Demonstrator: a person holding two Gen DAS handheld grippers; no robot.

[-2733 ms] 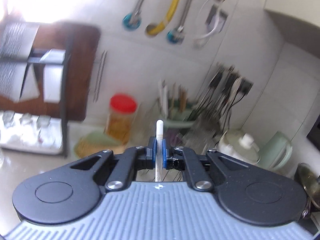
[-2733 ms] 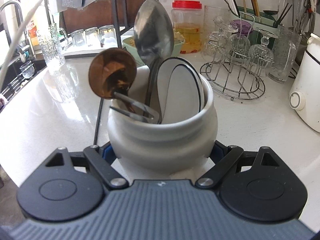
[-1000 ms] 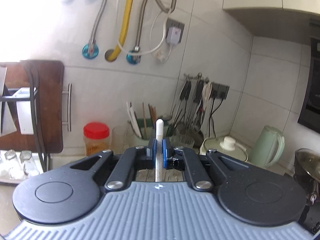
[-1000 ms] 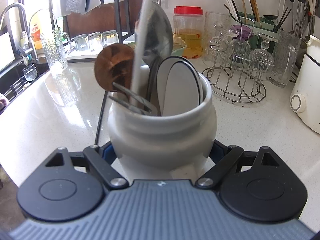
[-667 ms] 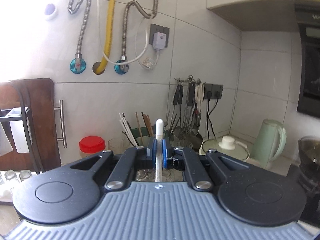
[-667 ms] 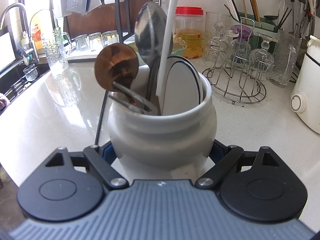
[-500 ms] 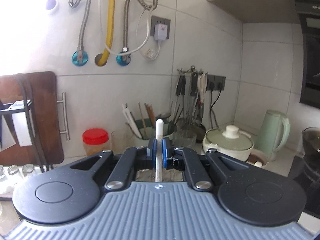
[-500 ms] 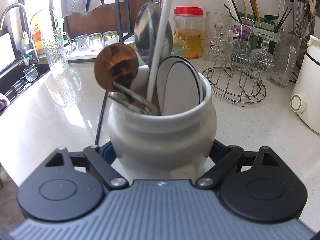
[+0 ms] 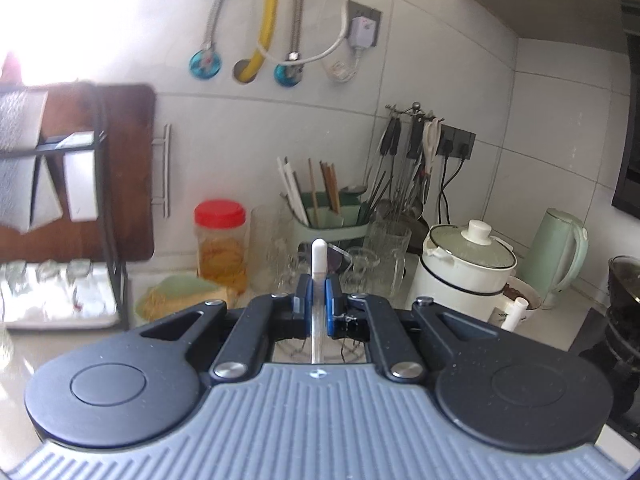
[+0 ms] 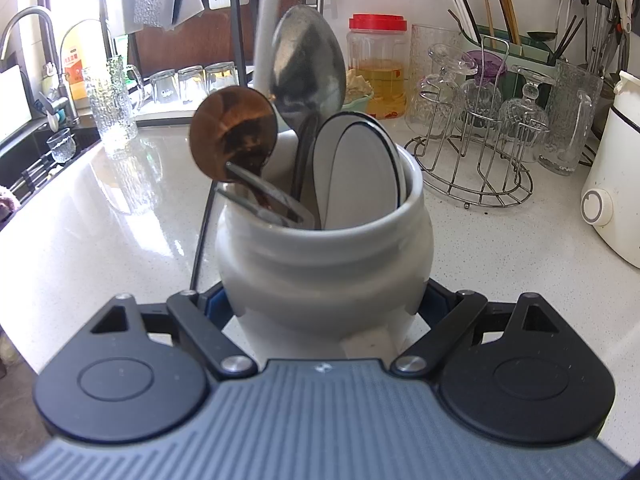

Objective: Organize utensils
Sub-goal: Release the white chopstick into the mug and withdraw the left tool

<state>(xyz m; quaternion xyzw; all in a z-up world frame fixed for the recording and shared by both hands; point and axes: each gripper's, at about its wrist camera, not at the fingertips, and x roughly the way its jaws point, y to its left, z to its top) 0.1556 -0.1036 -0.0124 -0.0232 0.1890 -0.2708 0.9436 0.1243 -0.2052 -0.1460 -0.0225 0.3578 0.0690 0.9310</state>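
Counter (image 10: 500, 264) fills the right wrist frame. Centre frame, I've got the right hand-held gripper (image 10: 324, 308) clamped round the white crock (image 10: 324, 264) to steady it for loading. Left hand-held gripper (image 9: 316, 306) pinches a white utensil handle (image 9: 319, 258) upright; blurred at upper centre, entering the crock behind the steel spoon (image 10: 308, 68).

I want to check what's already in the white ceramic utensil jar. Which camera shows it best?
The right wrist view: the white ceramic utensil jar fills the centre between the right gripper fingers, with a copper-coloured round spoon, a large steel spoon and a white black-rimmed spoon inside. The left wrist view doesn't show the jar.
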